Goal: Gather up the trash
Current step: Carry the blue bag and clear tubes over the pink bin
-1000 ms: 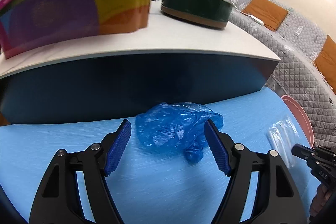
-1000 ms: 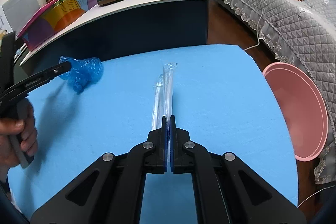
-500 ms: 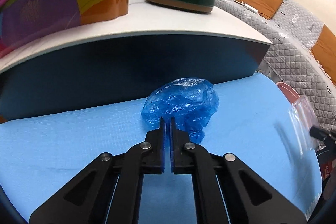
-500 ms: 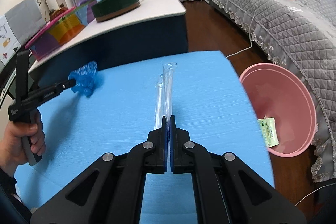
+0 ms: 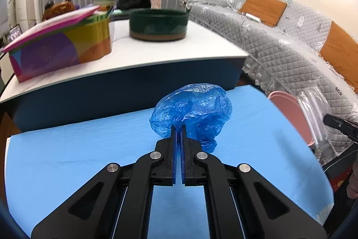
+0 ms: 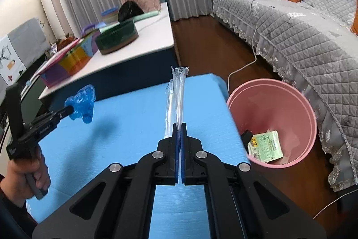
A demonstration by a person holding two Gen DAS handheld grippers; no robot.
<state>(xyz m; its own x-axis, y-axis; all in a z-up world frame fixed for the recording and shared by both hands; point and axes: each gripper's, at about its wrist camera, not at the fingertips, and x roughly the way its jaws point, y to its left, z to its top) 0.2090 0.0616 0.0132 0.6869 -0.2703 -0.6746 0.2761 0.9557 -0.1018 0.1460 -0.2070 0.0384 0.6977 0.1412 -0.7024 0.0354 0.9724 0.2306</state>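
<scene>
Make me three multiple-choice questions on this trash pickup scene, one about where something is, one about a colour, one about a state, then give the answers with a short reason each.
1. Where is the pink bin?
A. on the blue table
B. on the floor beside the blue table
C. on the sofa

2. What colour is the crumpled bag in the left tongs?
A. blue
B. green
C. white

3. How are the right tongs?
A. wide open, holding nothing
B. shut on the clear wrapper
C. shut on the blue bag

Answers:
1 B, it stands on the wood floor at the edge of the blue table.
2 A, its plastic is blue.
3 B, the clear wrapper sticks out from the closed pads.
</scene>
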